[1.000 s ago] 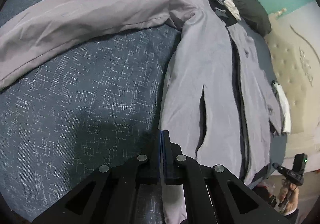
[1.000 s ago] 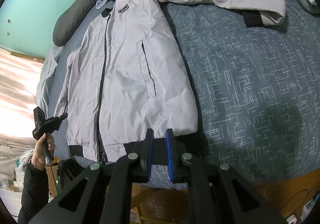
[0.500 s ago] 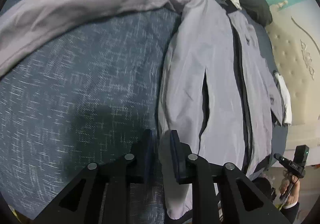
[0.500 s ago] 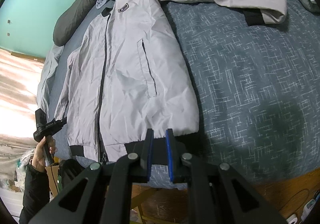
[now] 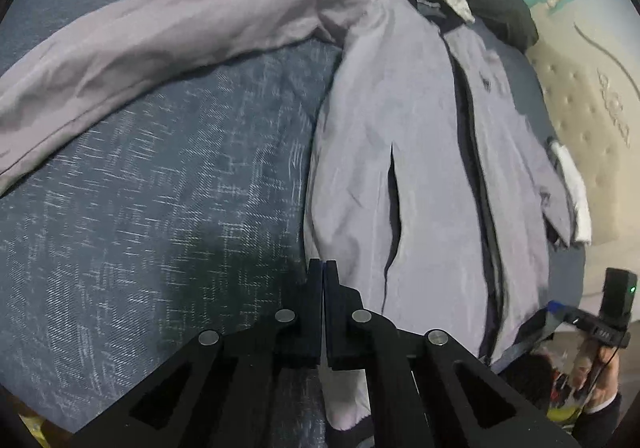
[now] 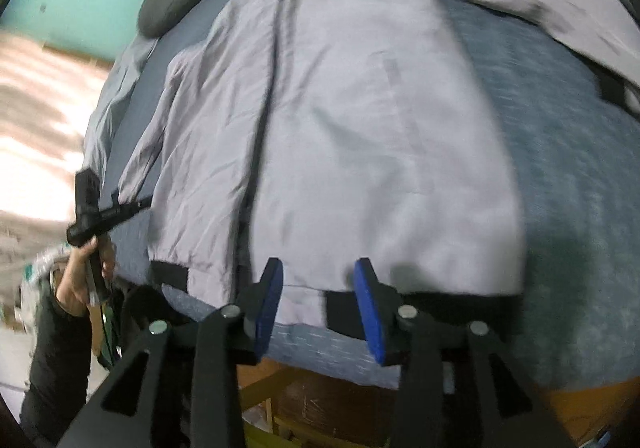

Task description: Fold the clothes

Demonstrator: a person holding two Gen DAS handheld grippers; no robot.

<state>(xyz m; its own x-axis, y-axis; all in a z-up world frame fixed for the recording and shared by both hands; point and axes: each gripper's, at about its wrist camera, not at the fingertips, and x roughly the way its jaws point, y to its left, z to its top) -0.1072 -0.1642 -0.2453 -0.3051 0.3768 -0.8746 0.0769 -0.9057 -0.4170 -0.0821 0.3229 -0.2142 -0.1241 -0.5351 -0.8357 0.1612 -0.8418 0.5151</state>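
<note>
Jacket (image 6: 360,136) lies flat on the bed (image 6: 580,208), ready for folding. My left gripper (image 5: 322,268) sits pinched together beside its side edge; right gripper (image 6: 318,280) jaws are opening over its hem, nothing clamped.

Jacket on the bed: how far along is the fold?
Done: the jacket lies spread front-up and closed on the bed. No fold is made yet: the sleeve stretches out sideways. In hand: the left gripper is shut at the jacket's side edge; whether it pinches cloth is unclear. The right gripper is opening over the hem, gripping nothing. Left: fold both sleeves in, then fold the body.
</note>
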